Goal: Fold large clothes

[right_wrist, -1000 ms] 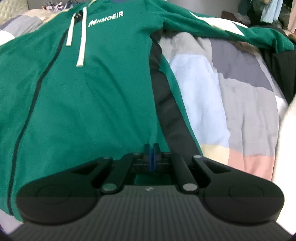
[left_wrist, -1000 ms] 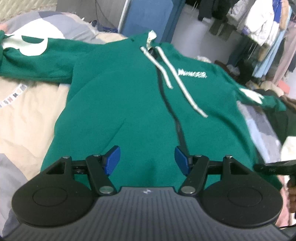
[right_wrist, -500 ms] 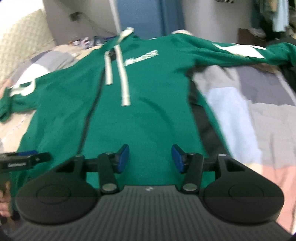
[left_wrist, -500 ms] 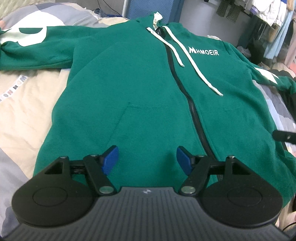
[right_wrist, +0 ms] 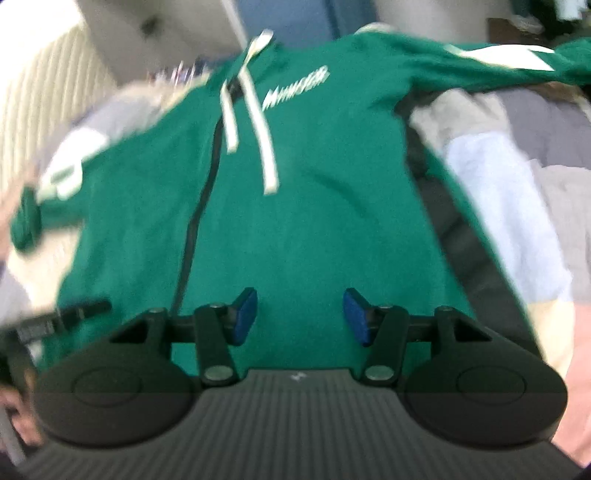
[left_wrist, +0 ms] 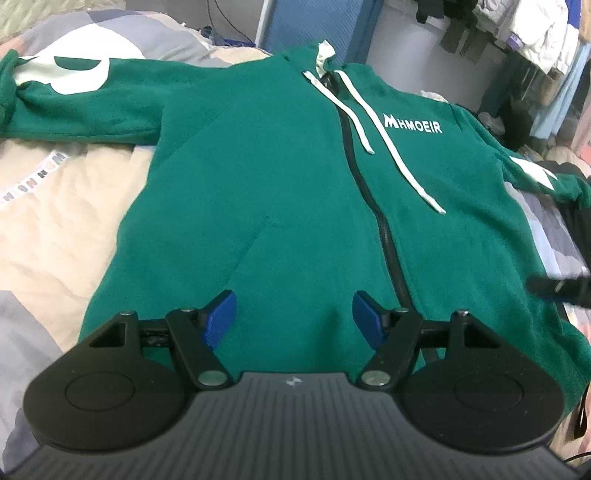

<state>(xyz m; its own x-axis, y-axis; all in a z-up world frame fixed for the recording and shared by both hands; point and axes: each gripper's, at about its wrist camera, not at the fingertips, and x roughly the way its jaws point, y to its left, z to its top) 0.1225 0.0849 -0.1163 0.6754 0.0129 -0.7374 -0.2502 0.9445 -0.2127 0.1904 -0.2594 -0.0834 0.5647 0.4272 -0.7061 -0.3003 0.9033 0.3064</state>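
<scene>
A green zip hoodie (left_wrist: 280,177) with white drawstrings and a white chest logo lies spread front-up on the bed, both sleeves stretched out sideways. My left gripper (left_wrist: 294,319) hovers over the hem left of the zip, open, with only cloth behind the blue pads. In the blurred right wrist view the same hoodie (right_wrist: 317,206) fills the middle. My right gripper (right_wrist: 300,315) hangs over the hem right of the zip, open, with nothing between its fingers. A dark tip of the right gripper pokes into the left wrist view at the right edge.
The bed carries a patchwork quilt (left_wrist: 55,221) of beige, grey and pale blue (right_wrist: 506,206). A dark garment lies under the hoodie's right side (right_wrist: 465,236). Clothes hang on a rack (left_wrist: 535,40) at the back right. A blue door (left_wrist: 314,26) stands behind the hood.
My right gripper has let go of the hoodie's hem edge and opened, then lifted and swung left over the body. The left gripper has stayed open, nearly still.
</scene>
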